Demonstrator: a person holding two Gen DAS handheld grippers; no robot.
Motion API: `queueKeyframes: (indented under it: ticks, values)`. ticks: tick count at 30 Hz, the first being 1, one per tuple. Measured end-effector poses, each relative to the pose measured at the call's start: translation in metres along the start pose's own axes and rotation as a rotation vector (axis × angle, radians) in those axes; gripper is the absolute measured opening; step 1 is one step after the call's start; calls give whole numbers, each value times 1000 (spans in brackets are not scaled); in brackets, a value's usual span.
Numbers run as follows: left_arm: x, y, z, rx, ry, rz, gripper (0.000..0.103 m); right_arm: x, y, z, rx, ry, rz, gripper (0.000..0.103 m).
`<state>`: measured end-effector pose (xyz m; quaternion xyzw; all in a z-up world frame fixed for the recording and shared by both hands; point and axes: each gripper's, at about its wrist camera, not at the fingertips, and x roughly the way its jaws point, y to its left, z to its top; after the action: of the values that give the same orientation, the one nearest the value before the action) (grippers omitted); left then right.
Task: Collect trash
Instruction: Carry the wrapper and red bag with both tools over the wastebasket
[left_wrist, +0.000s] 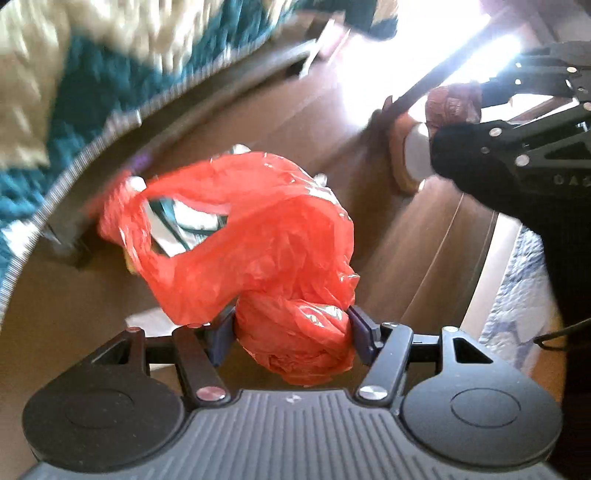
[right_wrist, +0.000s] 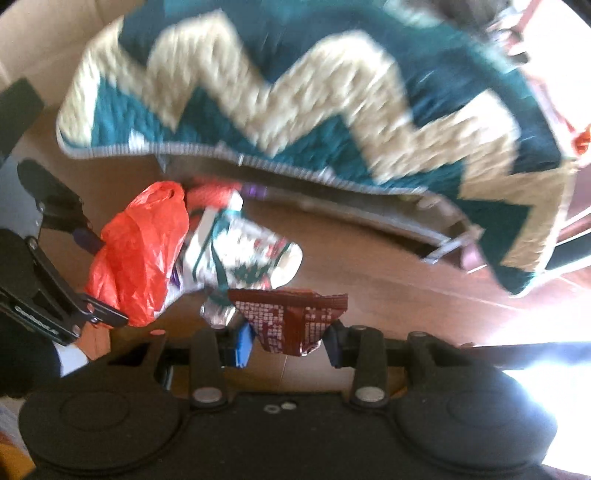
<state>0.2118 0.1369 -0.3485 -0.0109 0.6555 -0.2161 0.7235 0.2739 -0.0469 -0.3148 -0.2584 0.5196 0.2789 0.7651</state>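
Note:
My left gripper is shut on a bunched red plastic bag, which hangs open in front of it. The bag also shows in the right wrist view, held by the left gripper at the left. My right gripper is shut on a dark red foil snack wrapper. In the left wrist view the right gripper is at the upper right with the wrapper between its fingers. Silver and white wrappers lie on the floor beside the bag.
A teal and beige zigzag blanket hangs over a low dark frame above the brown wooden floor. A shoe stands on the floor. Bright light glares at the right. Both views are motion-blurred.

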Motion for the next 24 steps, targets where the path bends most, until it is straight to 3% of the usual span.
queueKeyframes:
  ticks: [8, 16, 20, 24]
  values:
    - [-112, -63, 13, 0, -220, 128, 63, -142, -22, -13, 55, -244, -37, 37]
    - [-206, -143, 41, -14, -417, 258, 63, -253, -50, -42, 90, -447, -118, 37]
    - [-244, -186, 59, 4, -482, 265, 63, -302, -72, -54, 108, -527, -171, 37]
    - [-275, -231, 87, 3, -529, 218, 63, -344, -105, -60, 162, -582, -221, 37]
